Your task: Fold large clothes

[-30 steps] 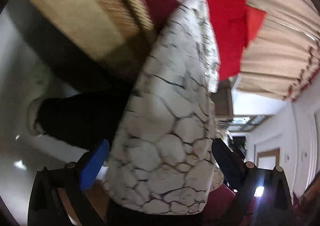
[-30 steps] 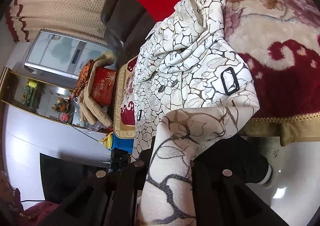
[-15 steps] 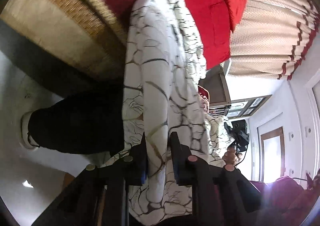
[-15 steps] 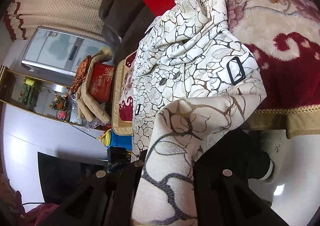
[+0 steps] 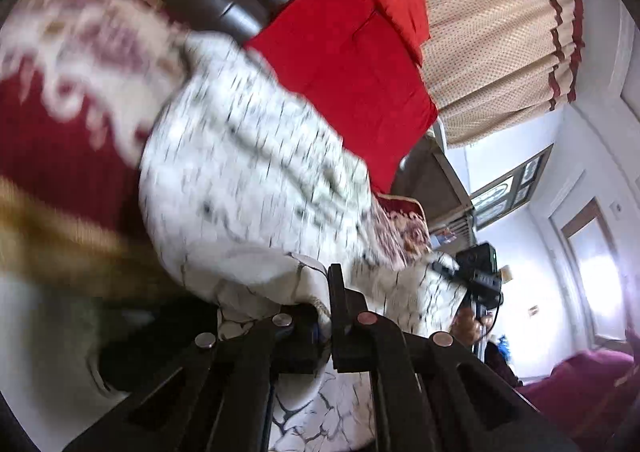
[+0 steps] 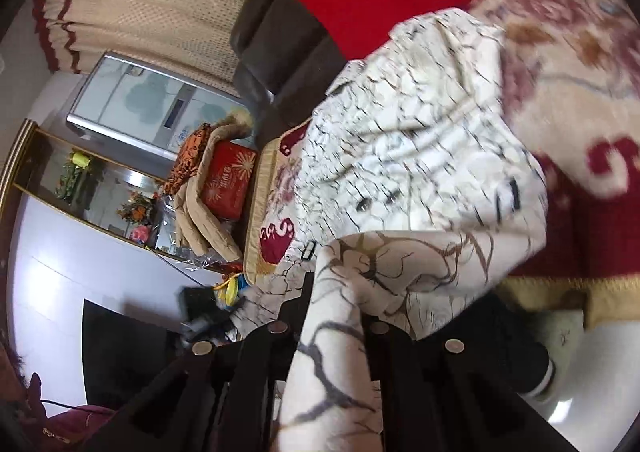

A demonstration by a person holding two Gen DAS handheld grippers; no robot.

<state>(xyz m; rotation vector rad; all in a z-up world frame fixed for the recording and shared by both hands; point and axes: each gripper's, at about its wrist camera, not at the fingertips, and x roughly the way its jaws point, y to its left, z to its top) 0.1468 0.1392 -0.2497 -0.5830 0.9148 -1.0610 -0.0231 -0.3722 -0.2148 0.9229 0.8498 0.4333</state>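
Note:
A white coat with a dark crackle print lies on a sofa covered with a red and cream floral throw. It also shows in the right wrist view, with buttons and a black buckle. My left gripper is shut on an edge of the coat near the sofa's front. My right gripper is shut on another part of the coat, and the fabric runs down between its fingers. The left wrist view is blurred.
Red cushions lean on the dark sofa back. Beige curtains hang behind. A side table with a red box and a beige jacket stands past the sofa end. A person's leg in black with a white shoe is below.
The left gripper went from open around the coat to shut on its edge, then swung up toward the sofa seat. The right gripper kept its hold and shifted slightly.

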